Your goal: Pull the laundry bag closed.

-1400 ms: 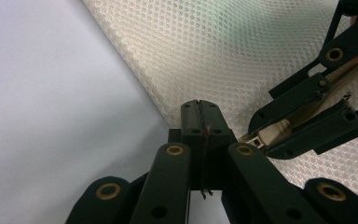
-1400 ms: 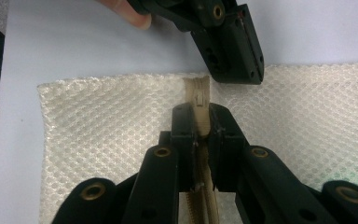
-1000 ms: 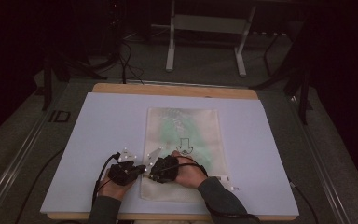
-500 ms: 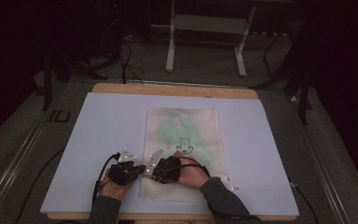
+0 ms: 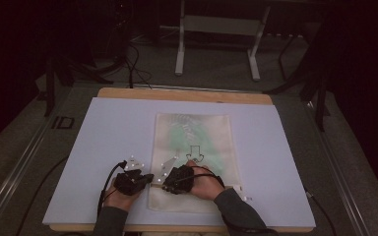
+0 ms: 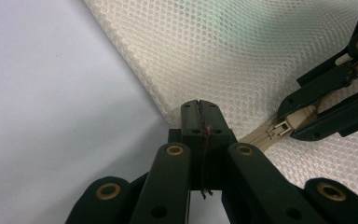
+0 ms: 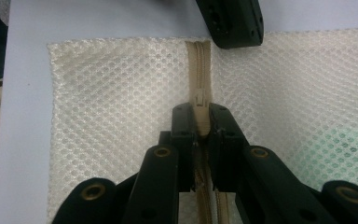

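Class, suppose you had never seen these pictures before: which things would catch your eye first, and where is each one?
The cream mesh zipper bag, with something green showing through it, lies flat on the pale sheet covering the table. At its near left corner two black tools meet: the right tool is shut on the zipper pull, and the left tool is shut at the bag's edge.

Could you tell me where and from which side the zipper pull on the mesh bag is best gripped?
Grip the small flat tab of the zipper pull, coming in low along the zipper line as the right gripper does. The tab lies flat on the mesh bag, so the jaws should close on its two side edges.
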Demonstrator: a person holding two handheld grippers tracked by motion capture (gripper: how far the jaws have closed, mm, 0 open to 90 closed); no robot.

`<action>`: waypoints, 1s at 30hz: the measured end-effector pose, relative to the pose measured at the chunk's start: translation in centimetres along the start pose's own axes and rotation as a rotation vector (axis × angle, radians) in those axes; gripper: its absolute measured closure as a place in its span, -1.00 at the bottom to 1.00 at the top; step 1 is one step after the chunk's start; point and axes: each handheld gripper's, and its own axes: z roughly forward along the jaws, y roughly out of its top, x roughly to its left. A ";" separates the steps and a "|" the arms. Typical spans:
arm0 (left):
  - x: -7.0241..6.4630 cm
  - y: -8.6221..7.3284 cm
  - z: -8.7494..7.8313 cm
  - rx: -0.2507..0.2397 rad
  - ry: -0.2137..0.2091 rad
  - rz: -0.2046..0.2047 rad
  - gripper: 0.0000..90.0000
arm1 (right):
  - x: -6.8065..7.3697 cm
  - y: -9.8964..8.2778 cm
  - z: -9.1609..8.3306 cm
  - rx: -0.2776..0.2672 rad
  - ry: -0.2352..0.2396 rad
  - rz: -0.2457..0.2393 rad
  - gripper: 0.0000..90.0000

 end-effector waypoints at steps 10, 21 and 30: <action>0.0 0.0 0.0 -0.001 -0.001 -0.001 0.99 | 0.1 -0.2 -0.3 0.003 0.000 -0.001 0.83; 0.0 0.0 0.0 0.000 0.002 0.001 0.99 | 0.1 -0.8 -0.7 0.005 -0.001 0.004 0.83; 0.0 0.0 0.0 0.001 0.003 0.001 0.99 | 0.1 -1.4 -1.3 0.007 -0.006 0.011 0.83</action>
